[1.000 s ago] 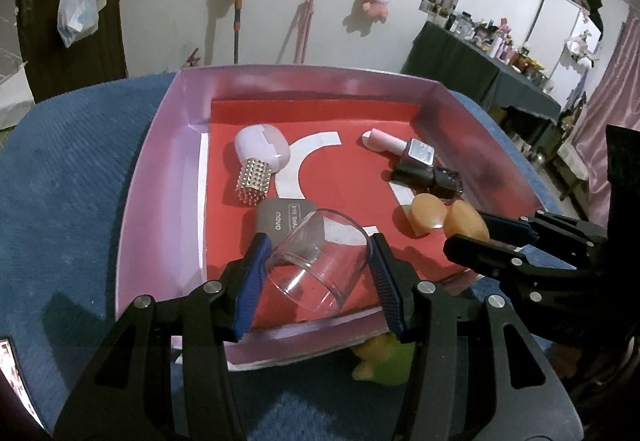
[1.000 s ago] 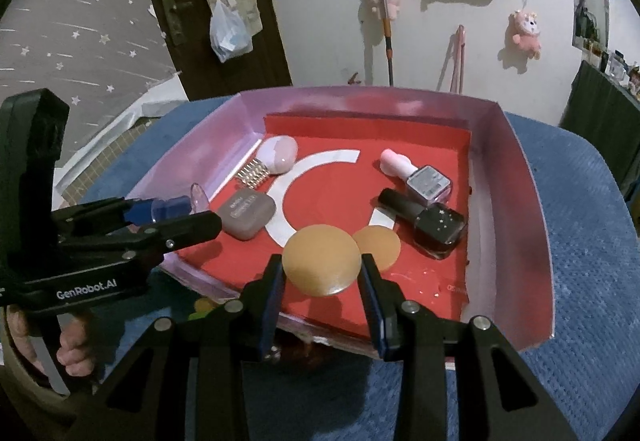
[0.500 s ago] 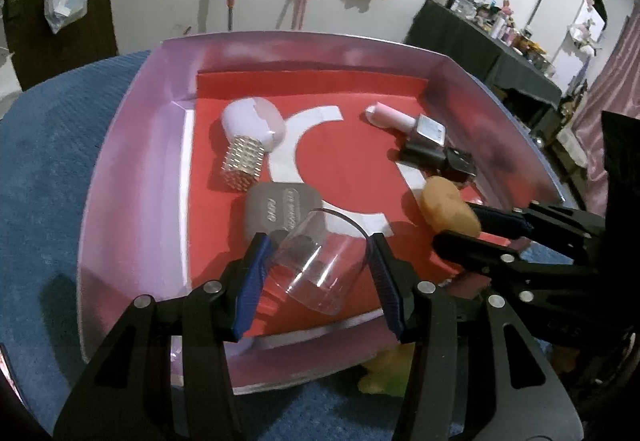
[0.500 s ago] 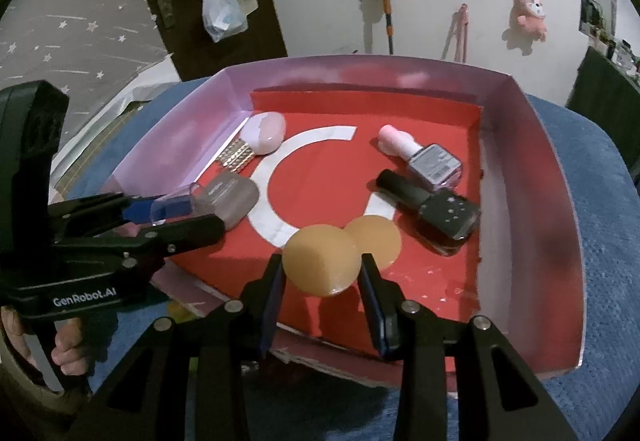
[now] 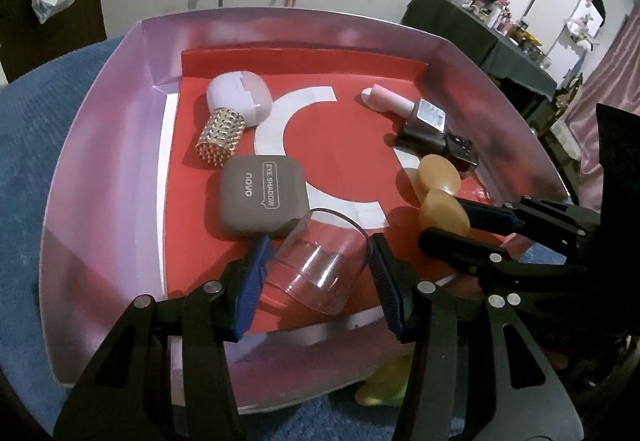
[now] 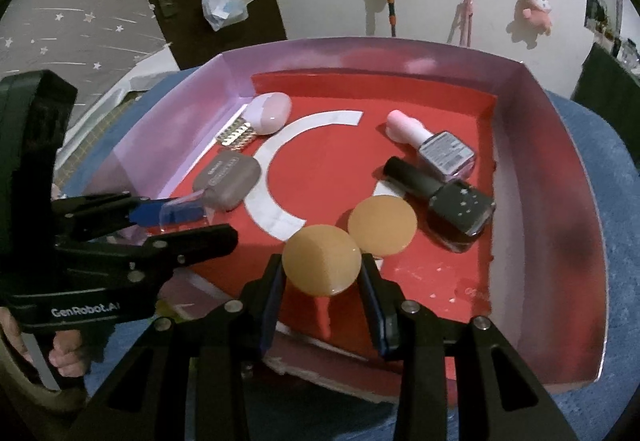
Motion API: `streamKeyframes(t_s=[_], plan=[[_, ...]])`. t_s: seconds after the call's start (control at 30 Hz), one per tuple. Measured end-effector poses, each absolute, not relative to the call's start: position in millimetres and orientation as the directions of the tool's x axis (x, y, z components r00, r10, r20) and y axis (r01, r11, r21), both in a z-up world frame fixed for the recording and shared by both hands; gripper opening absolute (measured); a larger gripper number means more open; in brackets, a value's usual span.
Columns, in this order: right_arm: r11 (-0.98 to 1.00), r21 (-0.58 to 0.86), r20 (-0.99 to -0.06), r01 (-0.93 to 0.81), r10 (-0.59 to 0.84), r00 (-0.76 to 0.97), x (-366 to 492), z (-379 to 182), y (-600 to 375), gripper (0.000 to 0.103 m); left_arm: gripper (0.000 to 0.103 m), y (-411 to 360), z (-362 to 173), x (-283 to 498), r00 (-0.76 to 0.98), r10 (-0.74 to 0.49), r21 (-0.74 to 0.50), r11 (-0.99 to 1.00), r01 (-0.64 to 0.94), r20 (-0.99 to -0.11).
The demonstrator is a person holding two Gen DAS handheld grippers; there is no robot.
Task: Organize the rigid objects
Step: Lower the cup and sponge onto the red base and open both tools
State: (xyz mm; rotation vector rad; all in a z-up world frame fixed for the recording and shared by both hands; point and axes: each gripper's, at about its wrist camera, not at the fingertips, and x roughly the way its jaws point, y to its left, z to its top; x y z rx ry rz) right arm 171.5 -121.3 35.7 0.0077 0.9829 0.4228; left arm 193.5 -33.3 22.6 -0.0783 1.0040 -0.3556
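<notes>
My left gripper (image 5: 316, 245) is shut on a clear plastic cup (image 5: 320, 273), held tilted just above the red floor at the front of a pink-walled tray (image 5: 92, 145). It shows from the side in the right wrist view (image 6: 188, 219). My right gripper (image 6: 322, 261) is shut on a tan round disc (image 6: 322, 259), low over the tray's front, beside a second tan disc (image 6: 382, 225) lying on the floor. In the left wrist view the held disc (image 5: 444, 211) sits at the right.
In the tray lie a grey eye shadow case (image 5: 260, 197), a gold studded cylinder (image 5: 220, 135), a lilac case (image 5: 240, 97), a pink-capped polish bottle (image 6: 432, 143) and a black polish bottle (image 6: 440, 197). Blue cloth (image 5: 24, 129) surrounds the tray.
Both grippers have moved forward and lower into the tray with their objects. The cup now sits next to the eye shadow case; the held disc is close to the lying disc.
</notes>
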Motion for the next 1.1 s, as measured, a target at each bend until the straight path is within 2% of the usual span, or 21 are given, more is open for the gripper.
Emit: streamKeyframes(t_s=[0.3, 0.6, 1.1], plan=[[0.937, 0.175, -0.803, -0.302, 0.314, 0.507, 180, 32, -130, 0.04, 0.048, -30, 21, 202, 0.507, -0.303, -0.214, 0.95, 0.226, -0.807], [0.964, 0.09, -0.799, -0.249, 0.219, 0.56, 189, 32, -132, 0.04, 0.048, -28, 19, 213, 0.538, -0.265, -0.198, 0.964, 0.18, -0.8], [0.967, 0.071, -0.799, -0.247, 0.203, 0.566, 192, 31, -134, 0.04, 0.049, -30, 17, 215, 0.545, -0.242, -0.177, 0.969, 0.17, -0.803]])
